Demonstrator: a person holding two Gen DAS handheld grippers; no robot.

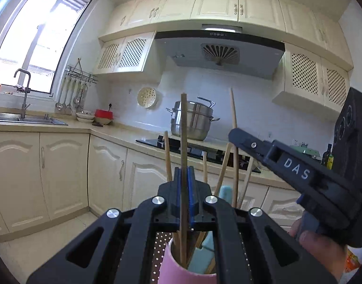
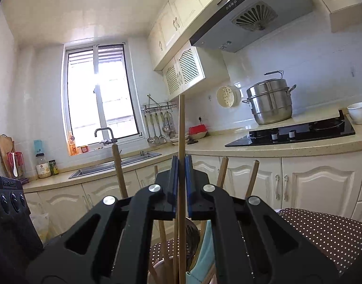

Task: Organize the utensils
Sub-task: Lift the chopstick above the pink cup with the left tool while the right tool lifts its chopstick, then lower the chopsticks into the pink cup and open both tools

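A pink cup (image 1: 178,268) stands on a brown dotted cloth (image 2: 323,229) and holds several wooden chopsticks and a pale blue utensil (image 1: 226,195). My left gripper (image 1: 184,175) is shut on one upright chopstick (image 1: 183,130) whose lower end is inside the cup. My right gripper (image 2: 181,163) is shut on another upright chopstick (image 2: 181,127) that also reaches down into the cup (image 2: 157,266). The right gripper also shows in the left wrist view (image 1: 237,133), close on the right. Other chopsticks (image 2: 117,165) lean in the cup around both grippers.
A kitchen counter (image 2: 264,149) runs behind, with a black hob (image 2: 292,133), a steel steamer pot (image 2: 269,104) and a white bowl (image 2: 358,112). A sink (image 2: 114,164) with a tap lies under the window. Ladles hang on a wall rack (image 1: 73,94).
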